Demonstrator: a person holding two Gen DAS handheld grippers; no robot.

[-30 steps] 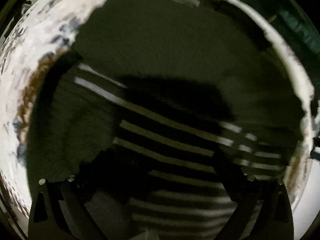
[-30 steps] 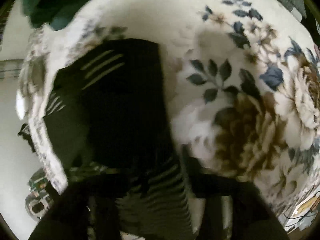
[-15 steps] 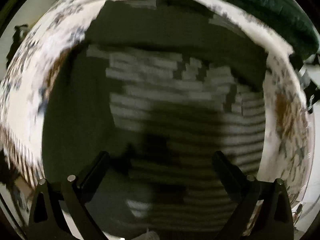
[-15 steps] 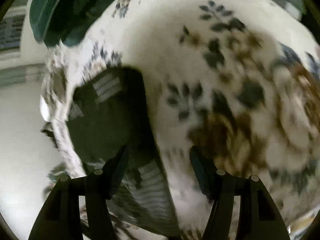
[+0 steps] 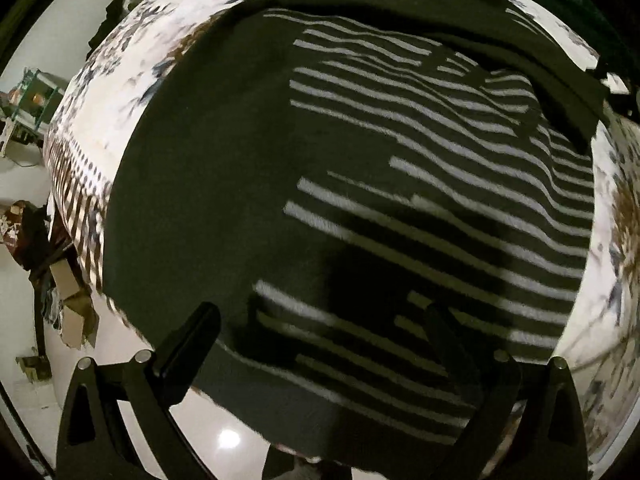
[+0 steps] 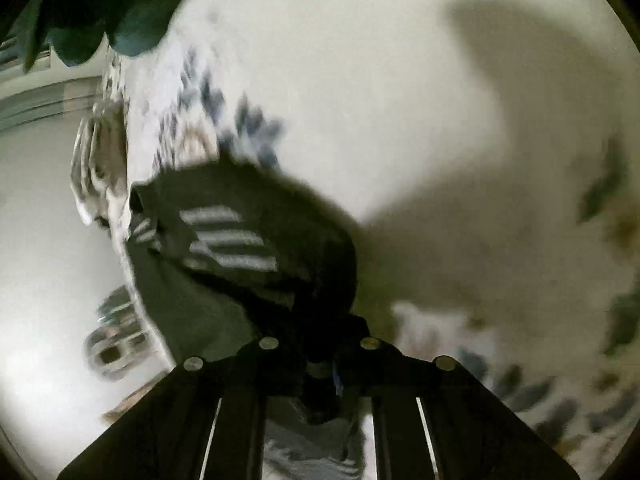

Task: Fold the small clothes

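Observation:
A dark garment with white stripes (image 5: pixel 360 160) lies spread on a floral tablecloth (image 5: pixel 132 80), its near hem hanging over the table's edge. My left gripper (image 5: pixel 320 332) hovers over that hem, open, with only cloth below the black fingers (image 5: pixel 192 340). In the right wrist view the same garment (image 6: pixel 240 240) is bunched at the cloth's left edge. There my right gripper (image 6: pixel 320 348) has its jaws closing, almost together, with a fold of the dark fabric pinched between them. The picture is blurred by motion.
A dark green bundle (image 6: pixel 80 20) lies at the table's far side, also seen as the green bundle (image 5: pixel 580 0). White glossy floor (image 5: pixel 224 440) shows below the table edge. Boxes and clutter (image 5: pixel 72 304) stand on the floor at the left. Bare floral tablecloth (image 6: pixel 380 80) spreads to the right.
My right gripper went from open above the cloth down to the garment's edge and closed on a fold. The left gripper, still open, slid across the garment to its near hem.

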